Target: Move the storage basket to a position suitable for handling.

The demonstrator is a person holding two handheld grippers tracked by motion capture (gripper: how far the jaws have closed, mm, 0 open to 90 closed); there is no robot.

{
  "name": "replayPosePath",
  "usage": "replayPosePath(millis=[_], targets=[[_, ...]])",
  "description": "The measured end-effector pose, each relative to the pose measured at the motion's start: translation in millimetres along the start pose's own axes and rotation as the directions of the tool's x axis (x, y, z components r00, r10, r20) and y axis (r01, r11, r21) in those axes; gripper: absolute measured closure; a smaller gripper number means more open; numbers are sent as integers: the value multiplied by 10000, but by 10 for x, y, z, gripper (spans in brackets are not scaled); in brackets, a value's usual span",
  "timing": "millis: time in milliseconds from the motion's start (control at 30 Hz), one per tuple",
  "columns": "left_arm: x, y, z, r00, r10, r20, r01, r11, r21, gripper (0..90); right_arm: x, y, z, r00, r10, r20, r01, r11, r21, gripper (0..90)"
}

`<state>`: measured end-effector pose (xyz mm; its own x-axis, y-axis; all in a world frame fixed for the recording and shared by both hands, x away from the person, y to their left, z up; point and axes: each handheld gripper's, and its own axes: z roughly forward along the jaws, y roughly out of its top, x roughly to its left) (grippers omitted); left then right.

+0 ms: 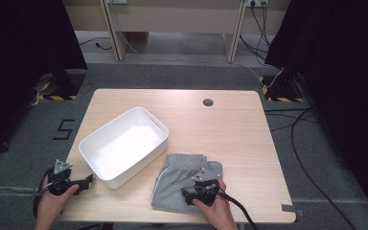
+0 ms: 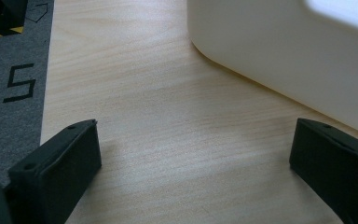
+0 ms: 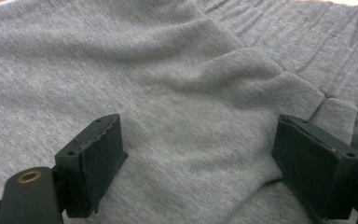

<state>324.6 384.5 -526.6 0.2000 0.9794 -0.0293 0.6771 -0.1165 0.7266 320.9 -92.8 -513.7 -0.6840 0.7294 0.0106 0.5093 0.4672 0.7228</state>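
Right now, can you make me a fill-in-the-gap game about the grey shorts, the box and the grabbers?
1. The grey shorts lie folded on the wooden ____.
2. The white bin beside the shorts has ____ inside it.
3. The right gripper hangs over the shorts with its jaws ____.
4. The left gripper has bare ____ between its jaws.

Missing words: table; nothing; open; table

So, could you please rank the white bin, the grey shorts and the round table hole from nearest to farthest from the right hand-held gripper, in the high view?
1. Grey shorts, directly under the right hand-held gripper.
2. White bin, to its left.
3. Round table hole, near the table's far edge.
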Motion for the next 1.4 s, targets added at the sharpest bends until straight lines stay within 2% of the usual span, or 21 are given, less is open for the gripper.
replayPosePath(millis=[400,667,867,1000,1067,1133,1167,1200,1233,1267,1300,1400], targets=[[0,0,0,10000,1,2,-1,10000,0,10,-20,22,33,9997,-32,-239,33,10000,71,137],[0,0,0,10000,6,2,-6,10000,3,10,-63,84,99,9973,-396,-618,402,9992,80,137],[0,0,1,10000,1,4,-1,10000,-1,10,-65,89,95,9973,-333,-649,341,9994,115,140],[-1,1,0,10000,24,19,-24,10000,8,10,-114,121,65,9950,-220,-974,237,9996,162,177],[-4,1,-2,9999,96,108,-96,10000,17,10,-178,154,10,9929,62,-1192,-87,9998,-202,248],[-9,-1,-7,9997,166,186,-166,9999,-28,21,-228,206,-56,9947,35,-1028,-87,9987,-500,234],[-11,-9,-28,9995,234,220,-229,9995,-237,81,-274,266,-114,9941,-92,-1080,10,9972,-753,241],[-11,-9,-28,9995,234,220,-229,9995,-237,151,-274,266,-114,9941,-92,-1080,10,9972,-753,241],[-23,-20,-45,9994,300,185,-292,9987,-426,180,-319,326,-160,9933,-309,-1113,184,9936,-1116,268],[-23,-20,-45,9994,300,185,-292,9987,-426,151,-319,326,-160,9933,-309,-1113,184,9936,-1116,268],[-47,-25,-53,9988,475,142,-469,9980,-428,150,-366,368,-182,9928,-522,-1079,380,9909,-1292,294],[-75,-32,-60,9978,636,177,-627,9970,-451,154,-428,418,-203,9936,-588,-963,441,9879,-1488,322]])
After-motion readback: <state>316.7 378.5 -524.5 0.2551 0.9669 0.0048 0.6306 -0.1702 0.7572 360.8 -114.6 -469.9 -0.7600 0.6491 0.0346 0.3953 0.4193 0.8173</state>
